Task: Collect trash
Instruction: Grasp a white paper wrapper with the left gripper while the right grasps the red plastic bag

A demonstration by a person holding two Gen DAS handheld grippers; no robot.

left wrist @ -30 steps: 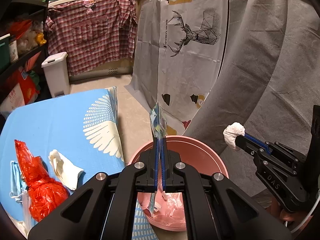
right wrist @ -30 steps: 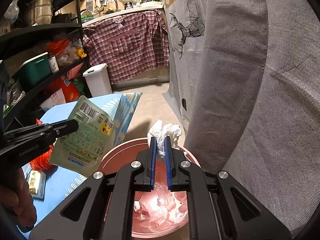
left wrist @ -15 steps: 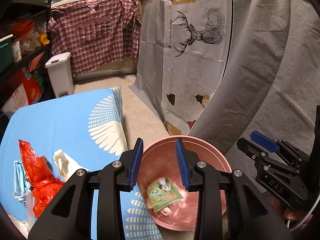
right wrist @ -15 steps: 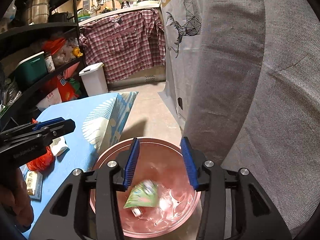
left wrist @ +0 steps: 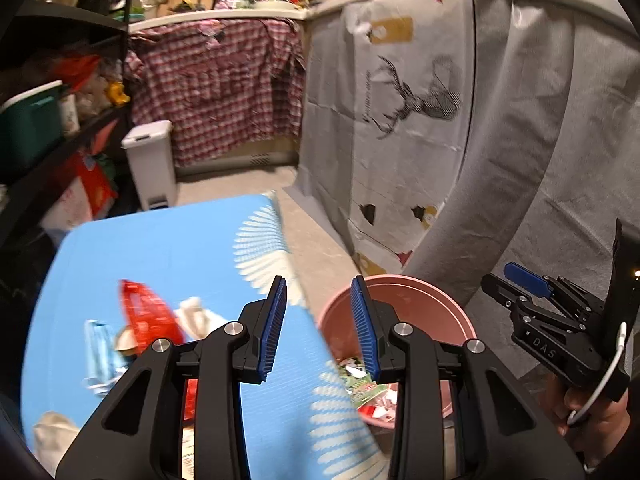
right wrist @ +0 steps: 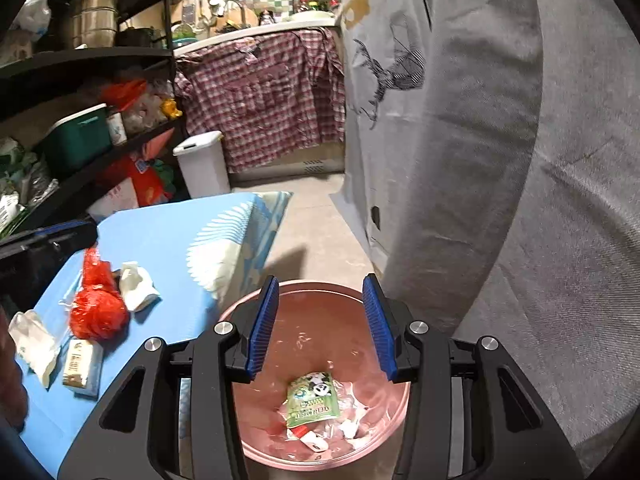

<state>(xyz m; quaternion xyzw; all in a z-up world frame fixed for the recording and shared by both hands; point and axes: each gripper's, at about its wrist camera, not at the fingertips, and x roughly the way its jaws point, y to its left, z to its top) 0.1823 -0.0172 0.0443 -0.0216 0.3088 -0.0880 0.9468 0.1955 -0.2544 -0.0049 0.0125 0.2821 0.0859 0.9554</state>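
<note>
Leftward now, both hand-held grippers [left wrist: 318,326] [right wrist: 320,322] gape (empty) by round pink basin [right wrist: 304,292]

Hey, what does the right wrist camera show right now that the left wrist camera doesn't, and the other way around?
Only the right wrist view shows the pink bin's bottom plainly, with the green panda pouch lying flat there, plus a small wrapped packet on the blue mat.

Only the left wrist view shows the right claw from outside, beside the bin with nothing in it.

Both show the red plastic bag, the white tissue, the bin, and their own claw open and empty, including the left claw.
</note>
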